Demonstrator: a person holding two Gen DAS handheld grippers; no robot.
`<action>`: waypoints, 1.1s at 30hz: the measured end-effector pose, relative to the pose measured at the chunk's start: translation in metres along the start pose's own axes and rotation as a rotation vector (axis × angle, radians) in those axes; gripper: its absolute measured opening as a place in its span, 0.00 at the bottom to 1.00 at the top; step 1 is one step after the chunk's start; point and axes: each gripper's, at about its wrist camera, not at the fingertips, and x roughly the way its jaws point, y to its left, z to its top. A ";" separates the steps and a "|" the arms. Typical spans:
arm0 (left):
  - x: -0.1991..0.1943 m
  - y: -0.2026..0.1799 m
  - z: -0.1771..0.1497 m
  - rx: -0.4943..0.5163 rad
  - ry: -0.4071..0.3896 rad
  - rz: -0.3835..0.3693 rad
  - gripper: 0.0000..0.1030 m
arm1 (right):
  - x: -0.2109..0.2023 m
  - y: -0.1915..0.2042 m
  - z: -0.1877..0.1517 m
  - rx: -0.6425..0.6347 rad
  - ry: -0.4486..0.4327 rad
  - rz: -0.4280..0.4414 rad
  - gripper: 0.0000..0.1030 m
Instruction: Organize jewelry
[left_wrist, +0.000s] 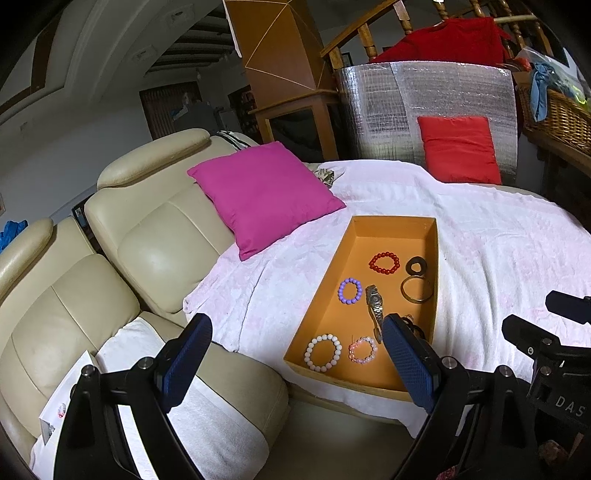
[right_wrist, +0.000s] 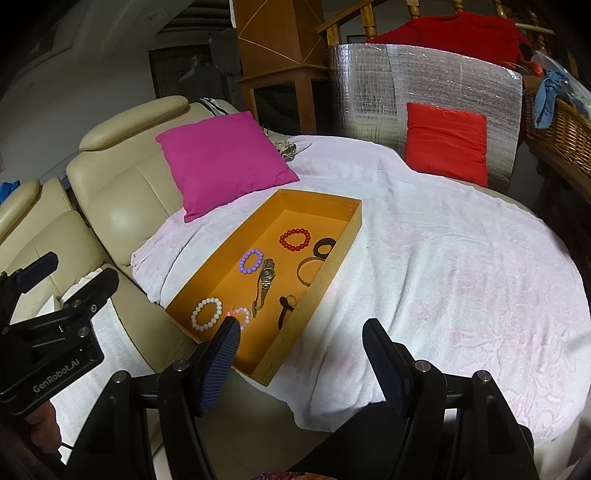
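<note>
1. Left wrist view is showing the left gripper (left_wrist: 297, 356) standing with its jaws spread wide, gripping nothing, hovering above the near end of the orange box (left_wrist: 394, 221).
2. The box is lying on a pale pink cloth (left_wrist: 498, 240) covering a round table; its long axis is running from 6 o'clock to 12 o'clock in this view.
3. Inside the box, a white bead bracelet (left_wrist: 322, 352) is sitting at 7 o'clock, with a pink bead bracelet (left_wrist: 362, 349) just beside it at 6 o'clock.
4. A purple bead bracelet (left_wrist: 349, 291) is lying near the middle, at 9 o'clock from a wristwatch (left_wrist: 374, 304).
5. A red bead bracelet (left_wrist: 384, 262) is resting toward 12 o'clock, with a dark ring (left_wrist: 416, 265) at its 3 o'clock and a gold bangle (left_wrist: 416, 290) below that.
6. The right gripper (right_wrist: 301, 334) is holding its jaws well apart in the right wrist view, clasping nothing, hanging over the box's near corner and the cloth.
7. In that view a dark looped band (right_wrist: 285, 308) is lying in the box at 5 o'clock from the watch.
8. A magenta cushion (left_wrist: 264, 197) is leaning at 10 o'clock from the box, partly on a cream sofa (left_wrist: 147, 236).
9. A red cushion (left_wrist: 458, 147) is standing at 1 o'clock against a silver foil panel (left_wrist: 424, 99).
</note>
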 end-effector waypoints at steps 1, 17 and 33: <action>0.000 0.000 0.000 -0.001 0.000 -0.003 0.91 | 0.000 0.001 0.000 -0.003 0.000 -0.001 0.70; 0.024 0.006 0.008 -0.025 0.035 0.014 0.91 | 0.017 0.000 0.021 -0.034 -0.018 -0.032 0.70; 0.054 -0.012 0.027 -0.003 0.051 0.025 0.91 | 0.050 -0.023 0.045 -0.005 -0.026 0.022 0.70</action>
